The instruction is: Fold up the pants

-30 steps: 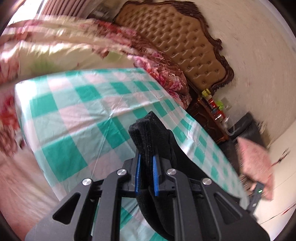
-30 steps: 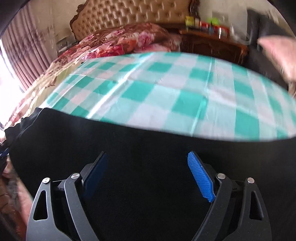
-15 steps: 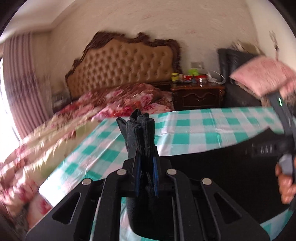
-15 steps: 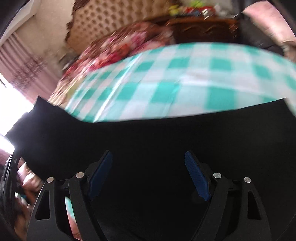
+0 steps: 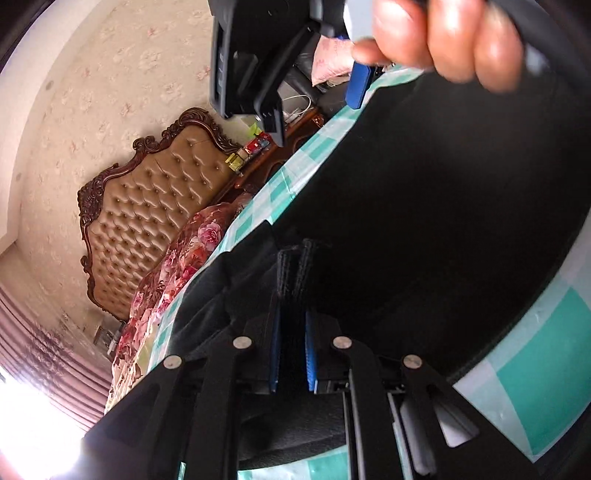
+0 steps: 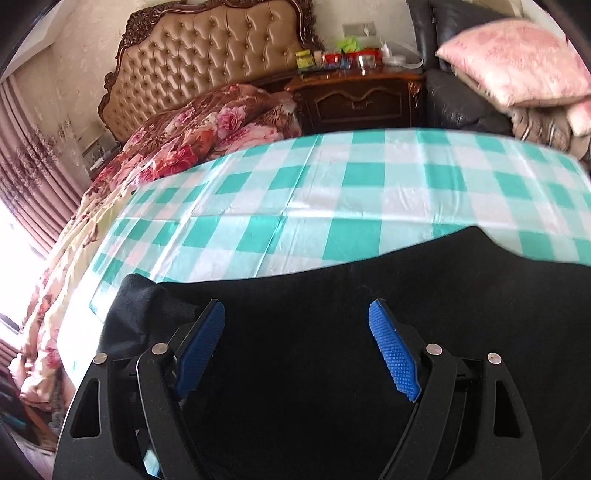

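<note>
The left claw (image 5: 291,343) is closed tight on a bunched edge of the black pants (image 5: 443,206); the right claw (image 6: 297,345) stands wide open above them, empty. The pants lie spread on the checked counter (image 6: 332,206), near its front edge.

Your left gripper (image 5: 291,314) has rolled hard over, so the bed and headboard (image 5: 147,206) now sit tilted in its view. It has carried its pinched fold of the black pants (image 5: 443,206) across toward your right hand (image 5: 439,33), which now looms close overhead. Your right gripper (image 6: 295,332) has narrowed its jaws slightly.
</note>
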`<action>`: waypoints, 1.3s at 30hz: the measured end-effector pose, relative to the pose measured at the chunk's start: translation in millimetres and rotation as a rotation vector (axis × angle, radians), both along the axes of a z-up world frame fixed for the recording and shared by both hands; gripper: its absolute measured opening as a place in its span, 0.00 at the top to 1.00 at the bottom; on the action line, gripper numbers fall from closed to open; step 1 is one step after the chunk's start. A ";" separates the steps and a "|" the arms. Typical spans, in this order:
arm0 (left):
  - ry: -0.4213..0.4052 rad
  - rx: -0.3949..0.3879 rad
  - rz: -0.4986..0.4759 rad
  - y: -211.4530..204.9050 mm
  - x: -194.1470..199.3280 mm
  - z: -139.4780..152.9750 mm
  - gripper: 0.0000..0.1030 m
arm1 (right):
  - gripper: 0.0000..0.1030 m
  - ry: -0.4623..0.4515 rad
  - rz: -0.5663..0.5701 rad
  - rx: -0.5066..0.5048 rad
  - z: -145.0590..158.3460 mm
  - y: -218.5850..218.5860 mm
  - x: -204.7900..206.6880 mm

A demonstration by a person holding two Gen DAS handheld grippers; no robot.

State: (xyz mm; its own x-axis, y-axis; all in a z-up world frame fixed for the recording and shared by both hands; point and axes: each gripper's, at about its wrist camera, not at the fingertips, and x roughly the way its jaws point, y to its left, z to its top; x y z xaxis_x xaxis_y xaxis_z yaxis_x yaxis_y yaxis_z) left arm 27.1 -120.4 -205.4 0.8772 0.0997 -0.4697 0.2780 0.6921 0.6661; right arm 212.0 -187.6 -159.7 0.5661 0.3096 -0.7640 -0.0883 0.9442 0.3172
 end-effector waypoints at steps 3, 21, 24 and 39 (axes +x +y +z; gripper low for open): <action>-0.003 -0.002 0.003 2.3 2.5 -0.5 0.89 | 0.24 0.125 0.052 0.162 -9.2 -9.3 6.0; -0.082 -0.081 -0.026 1.4 -3.5 23.7 0.89 | 0.39 0.389 0.335 0.262 -43.6 83.0 27.2; -0.085 -0.084 -0.043 -3.1 -4.9 23.9 0.90 | 0.77 0.342 0.314 0.249 -36.7 75.1 28.0; -0.069 -0.026 -0.325 -111.5 -23.3 -16.5 0.90 | 0.86 0.189 0.146 0.231 -43.3 -68.6 -10.3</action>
State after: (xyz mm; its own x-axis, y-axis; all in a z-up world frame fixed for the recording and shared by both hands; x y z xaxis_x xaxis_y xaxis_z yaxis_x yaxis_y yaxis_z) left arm 3.8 -231.9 -221.8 0.8911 -0.2023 -0.4063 0.4418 0.5917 0.6743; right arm 201.8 -256.2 -203.1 0.3577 0.5542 -0.7516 -0.1362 0.8272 0.5451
